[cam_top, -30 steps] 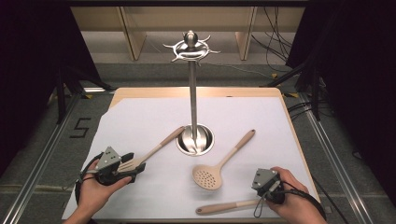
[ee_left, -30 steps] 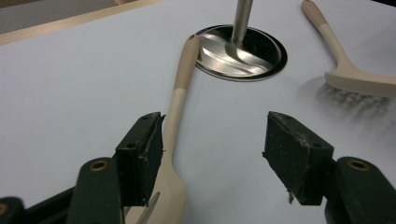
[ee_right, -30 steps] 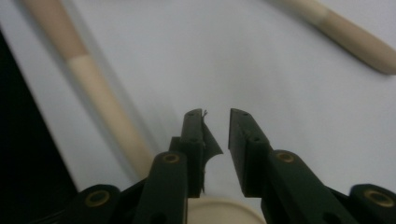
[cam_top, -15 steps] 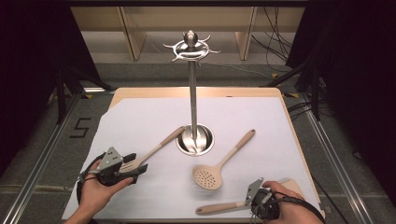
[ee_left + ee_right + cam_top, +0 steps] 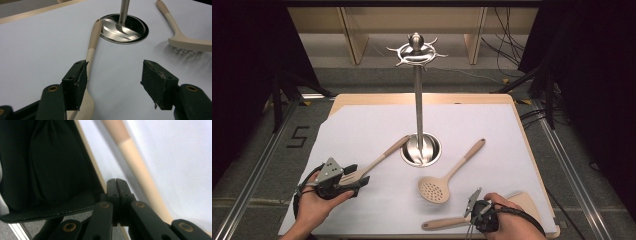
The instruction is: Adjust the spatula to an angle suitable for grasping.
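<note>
A steel utensil stand (image 5: pixel 418 100) rises from its round base (image 5: pixel 125 27) mid-table. A beige slotted turner (image 5: pixel 377 162) lies left of it, its handle (image 5: pixel 93 42) running past the inner side of one jaw of my left gripper (image 5: pixel 115 80). That gripper (image 5: pixel 357 181) is open, resting low over the turner's blade end. A beige skimmer (image 5: pixel 447 180) lies right of the base. At the near edge lies a beige spatula (image 5: pixel 447 223). My right gripper (image 5: pixel 468 220) sits over its handle (image 5: pixel 135 157). The right gripper (image 5: pixel 116 181) is shut and empty, with the handle beside it.
White paper (image 5: pixel 362 125) covers the wooden tabletop (image 5: pixel 422 98). The table's near edge (image 5: pixel 90 157) runs just beside the right jaws, with dark floor beyond. Metal rails (image 5: pixel 257 170) flank the table. Shelving and cables stand at the back.
My right hand has moved toward the near edge and turned over the spatula's handle, and its jaws have closed. The left hand and all utensils have stayed put.
</note>
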`<act>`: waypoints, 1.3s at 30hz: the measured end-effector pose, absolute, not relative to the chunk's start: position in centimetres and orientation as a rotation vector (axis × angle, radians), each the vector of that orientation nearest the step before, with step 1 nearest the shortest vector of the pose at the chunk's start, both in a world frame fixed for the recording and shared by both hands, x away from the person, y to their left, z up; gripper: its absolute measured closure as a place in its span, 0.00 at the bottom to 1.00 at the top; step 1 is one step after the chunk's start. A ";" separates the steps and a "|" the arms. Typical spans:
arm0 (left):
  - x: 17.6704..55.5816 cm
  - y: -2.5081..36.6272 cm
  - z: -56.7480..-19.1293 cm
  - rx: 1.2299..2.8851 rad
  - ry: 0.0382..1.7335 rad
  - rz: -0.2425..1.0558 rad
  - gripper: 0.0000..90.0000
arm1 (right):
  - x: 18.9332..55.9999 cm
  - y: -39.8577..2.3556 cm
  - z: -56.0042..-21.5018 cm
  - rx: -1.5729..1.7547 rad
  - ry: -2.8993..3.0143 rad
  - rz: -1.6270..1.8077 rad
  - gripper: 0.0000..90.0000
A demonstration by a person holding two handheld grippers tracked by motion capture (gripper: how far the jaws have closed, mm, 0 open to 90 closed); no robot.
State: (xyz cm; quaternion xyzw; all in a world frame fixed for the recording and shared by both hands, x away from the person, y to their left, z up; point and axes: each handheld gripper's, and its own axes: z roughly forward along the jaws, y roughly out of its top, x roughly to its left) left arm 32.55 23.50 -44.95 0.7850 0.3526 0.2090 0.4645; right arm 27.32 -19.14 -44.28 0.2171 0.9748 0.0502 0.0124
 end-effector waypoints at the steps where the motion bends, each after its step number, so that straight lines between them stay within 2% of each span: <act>1: 32.4 23.4 -45.0 1.915 0.885 0.502 0.41 | 27.7 -19.0 -44.5 0.679 3.039 0.158 1.00; 21: 32.2 23.3 -44.9 1.918 0.892 0.500 0.41 | 29.2 -18.2 -44.6 0.707 2.993 0.184 1.00; 23: 32.2 23.3 -44.9 1.918 0.888 0.501 0.41 | 29.1 -18.2 -44.3 0.671 3.006 0.215 0.94; 32: 32.1 23.2 -45.0 1.920 0.889 0.499 0.41 | 29.3 -19.1 -41.5 0.574 2.942 0.222 0.83; 36: 32.2 23.2 -44.9 1.926 0.879 0.505 0.41 | 30.2 -19.2 -41.6 0.497 2.921 0.135 0.72; 39: 32.2 23.2 -45.0 1.914 0.893 0.488 0.41 | 30.5 -18.8 -42.1 0.452 2.964 0.113 0.69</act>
